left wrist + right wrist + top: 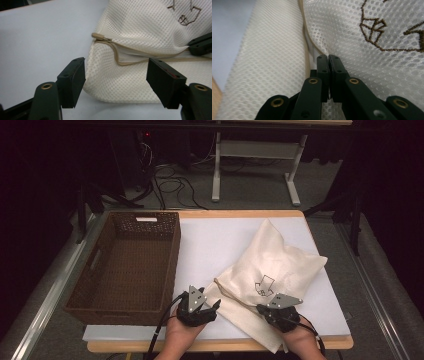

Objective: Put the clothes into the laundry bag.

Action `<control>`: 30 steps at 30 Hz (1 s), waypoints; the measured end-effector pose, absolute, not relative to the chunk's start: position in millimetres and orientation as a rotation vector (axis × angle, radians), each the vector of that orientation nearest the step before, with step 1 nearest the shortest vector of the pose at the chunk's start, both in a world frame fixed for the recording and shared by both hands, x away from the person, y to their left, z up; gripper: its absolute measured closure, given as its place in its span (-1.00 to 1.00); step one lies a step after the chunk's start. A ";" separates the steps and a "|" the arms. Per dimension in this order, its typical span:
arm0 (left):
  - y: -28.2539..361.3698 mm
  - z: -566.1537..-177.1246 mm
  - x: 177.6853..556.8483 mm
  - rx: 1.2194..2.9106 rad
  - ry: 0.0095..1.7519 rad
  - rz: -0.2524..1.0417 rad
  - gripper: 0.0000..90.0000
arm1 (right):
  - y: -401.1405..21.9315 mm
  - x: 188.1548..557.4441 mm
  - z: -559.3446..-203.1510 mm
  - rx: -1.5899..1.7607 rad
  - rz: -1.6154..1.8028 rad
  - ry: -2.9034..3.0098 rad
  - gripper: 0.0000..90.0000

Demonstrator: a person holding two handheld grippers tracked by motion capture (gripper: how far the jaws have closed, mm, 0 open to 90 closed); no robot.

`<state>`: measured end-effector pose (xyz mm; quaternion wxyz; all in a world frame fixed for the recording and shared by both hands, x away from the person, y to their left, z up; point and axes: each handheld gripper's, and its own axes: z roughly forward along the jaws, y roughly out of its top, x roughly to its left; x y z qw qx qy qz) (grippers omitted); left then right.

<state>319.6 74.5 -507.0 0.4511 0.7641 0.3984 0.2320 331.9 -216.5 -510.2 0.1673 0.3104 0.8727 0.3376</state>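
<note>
Cream mesh laundry bag (272, 270) lies on the white tabletop (215, 245), right of centre, its near corner hanging over the near edge. Dark embroidered mark on its upper face. A tan zipper runs along the near-left edge; the zipper pull (98, 36) sits at the bag's corner, and the opening beside it gapes slightly.

Left gripper (207, 306): at the near edge, just left of the bag's corner. Jaws released and standing apart, one on either side of the bag's lower corner in the left gripper view (116, 77); pads not pressing the mesh. Left hand (181, 336) enters from the near side.

Right gripper (265, 309): on the bag's near part, just below the embroidered mark. Jaws clenched together in the right gripper view (329, 60), tips pinching the mesh at the zipper seam, where the fabric puckers into the closed tips. Right hand (302, 340) behind it at the near edge.

Brown woven basket (127, 265) stands on the left side of the tabletop, well apart from the bag, open top up.
</note>
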 end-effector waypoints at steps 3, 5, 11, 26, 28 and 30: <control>73.8 -509.1 327.6 1.905 1.000 0.588 -0.21 | -222.5 333.4 -510.8 0.925 0.973 2.474 0.98; 73.8 -510.6 334.4 1.902 1.013 0.551 -0.11 | -225.3 332.6 -511.0 0.939 0.976 2.469 0.98; 74.6 -513.7 343.3 1.920 1.065 0.472 0.85 | -228.7 332.3 -511.5 0.952 0.975 2.454 0.97; 72.8 -520.1 302.7 1.978 0.997 0.369 0.81 | -247.9 355.0 -508.5 0.988 0.977 2.417 0.97; 75.4 -519.3 304.2 1.956 1.013 0.395 0.68 | -248.4 356.3 -508.0 1.002 0.980 2.420 0.96; 77.3 -518.3 306.6 1.942 1.013 0.416 0.52 | -248.2 355.6 -507.1 0.987 0.991 2.424 0.94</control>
